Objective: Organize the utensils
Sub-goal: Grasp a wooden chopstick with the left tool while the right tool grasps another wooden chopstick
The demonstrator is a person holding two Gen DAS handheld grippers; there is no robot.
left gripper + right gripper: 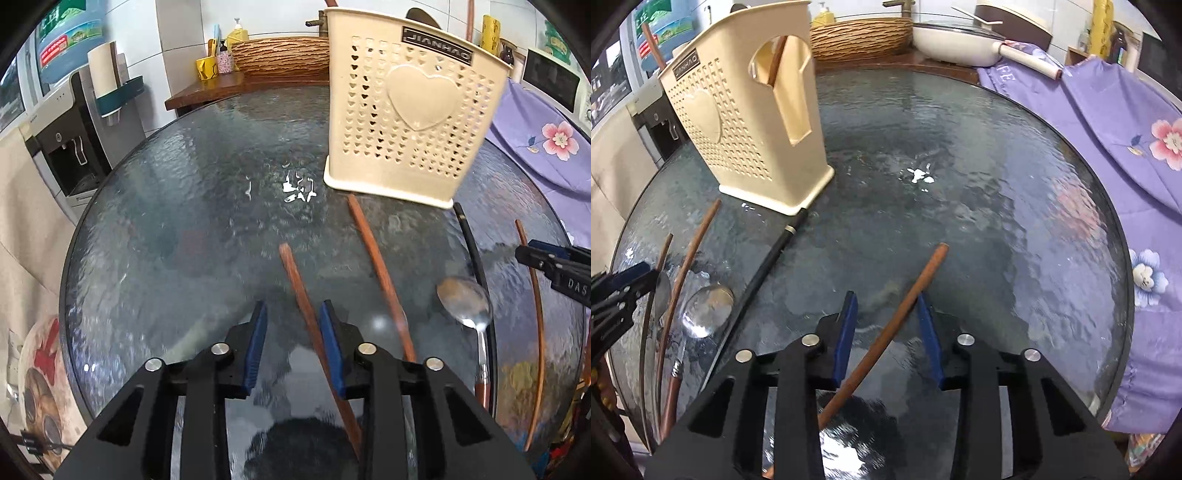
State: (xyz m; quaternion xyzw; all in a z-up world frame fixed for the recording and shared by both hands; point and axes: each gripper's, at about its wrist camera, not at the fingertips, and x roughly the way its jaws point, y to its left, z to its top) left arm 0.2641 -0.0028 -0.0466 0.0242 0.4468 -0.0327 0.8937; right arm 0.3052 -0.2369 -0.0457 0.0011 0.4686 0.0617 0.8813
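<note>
Both grippers are down over the round glass table, each with a brown wooden chopstick running between its blue pads. The left gripper stands partly apart around its chopstick; the stick lies close along the right-hand pad, but I can't tell whether it is pinched. Same story on the right gripper: its chopstick crosses the gap on a slant, with clear space beside the left pad, so no firm grip that I can see.

These sticks look light, stiff and thin, and on that slick rippled glass I'd expect them to roll or skate away from a one-sided push. Best hold, I reckon, is square across the shaft nearer the thick end, so it doesn't swing once lifted.

Between the two grippers lie another brown chopstick, a black chopstick and a metal spoon, smooth and likely slippery. The cream utensil holder stands upright at the far side, one stick already showing inside in the right wrist view.
</note>
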